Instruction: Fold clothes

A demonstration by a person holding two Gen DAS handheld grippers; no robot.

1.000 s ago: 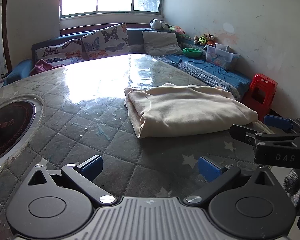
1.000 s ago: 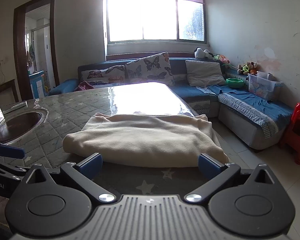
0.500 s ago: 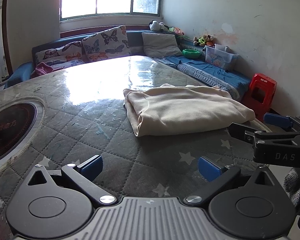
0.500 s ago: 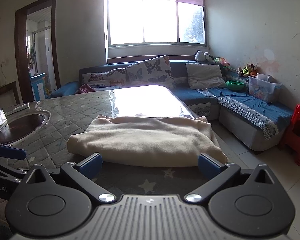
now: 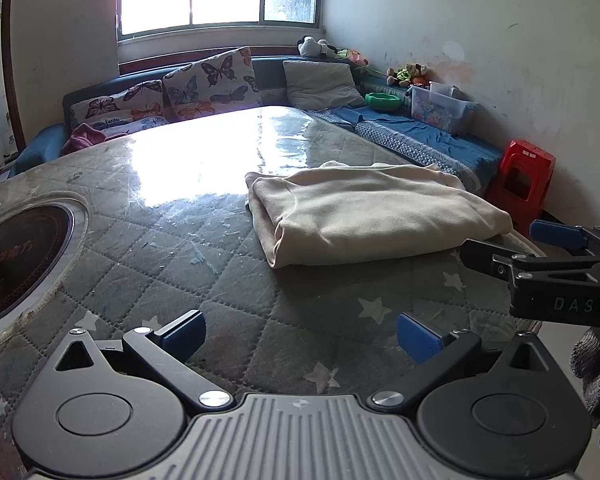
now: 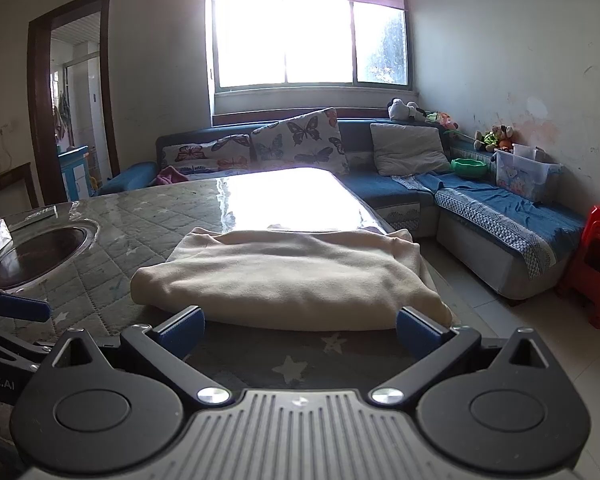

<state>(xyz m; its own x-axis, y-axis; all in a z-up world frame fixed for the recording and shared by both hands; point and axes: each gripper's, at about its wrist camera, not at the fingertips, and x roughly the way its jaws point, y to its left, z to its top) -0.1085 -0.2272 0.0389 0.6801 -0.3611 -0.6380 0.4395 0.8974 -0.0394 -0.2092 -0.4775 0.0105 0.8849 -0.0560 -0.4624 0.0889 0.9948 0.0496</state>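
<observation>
- one folded cream garment (image 5: 372, 216) on the table
- two butterfly pillows (image 6: 296, 140), plus one plain grey pillow (image 6: 408, 148)
- one red plastic stool (image 5: 524, 184)
- one green bowl (image 6: 468, 167)
- one clear storage box (image 6: 524, 168)
- two grippers: left gripper (image 5: 300, 330), right gripper (image 6: 298, 326)

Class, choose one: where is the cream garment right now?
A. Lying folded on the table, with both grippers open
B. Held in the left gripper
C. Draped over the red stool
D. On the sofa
A: the cream garment lies folded on the table, clear of the open left gripper and right gripper.
</observation>
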